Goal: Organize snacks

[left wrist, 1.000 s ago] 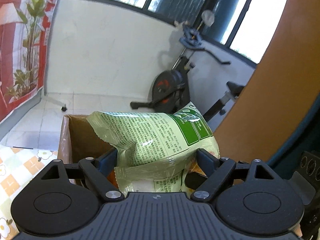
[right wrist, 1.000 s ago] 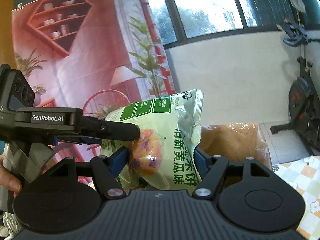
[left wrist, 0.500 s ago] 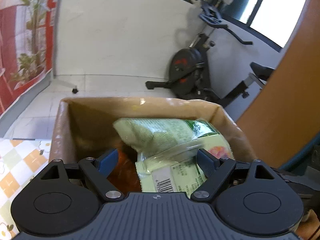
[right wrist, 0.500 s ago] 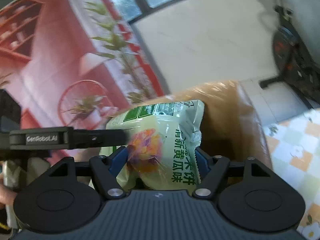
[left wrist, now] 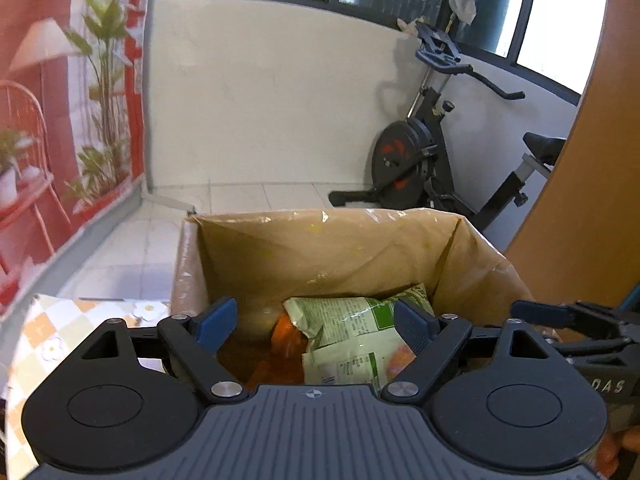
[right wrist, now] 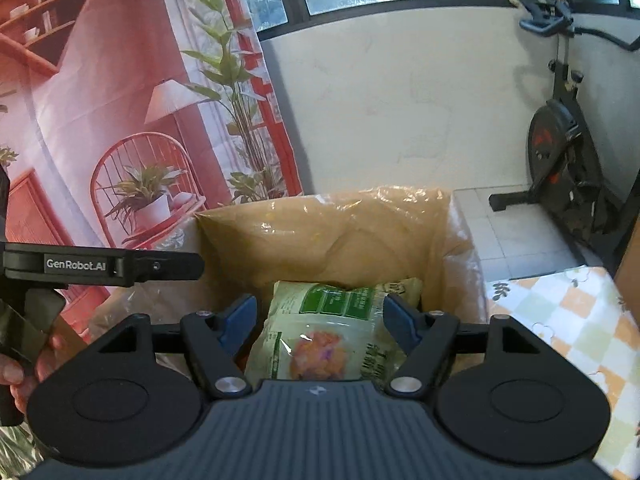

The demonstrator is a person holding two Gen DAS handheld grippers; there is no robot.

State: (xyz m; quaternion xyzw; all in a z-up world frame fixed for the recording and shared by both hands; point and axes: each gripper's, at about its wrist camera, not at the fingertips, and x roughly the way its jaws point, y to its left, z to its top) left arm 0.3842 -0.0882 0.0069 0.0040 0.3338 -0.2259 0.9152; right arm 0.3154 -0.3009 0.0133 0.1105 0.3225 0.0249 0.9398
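Note:
A pale green snack bag lies inside a brown cardboard box lined with clear plastic, on top of orange packets. My left gripper is open above the box and holds nothing. In the right wrist view the same green bag lies in the box, between the open jaws of my right gripper, which hold nothing. The left gripper shows at the left of the right wrist view, and the right gripper at the right of the left wrist view.
The box stands at the edge of a table with a checked floral cloth, also seen in the left wrist view. An exercise bike stands on the tiled floor behind. A red printed backdrop hangs at left. An orange panel rises at right.
Both grippers carried the green bag down into the box and opened. The bag now lies in the box, and both grippers have lifted back a little.

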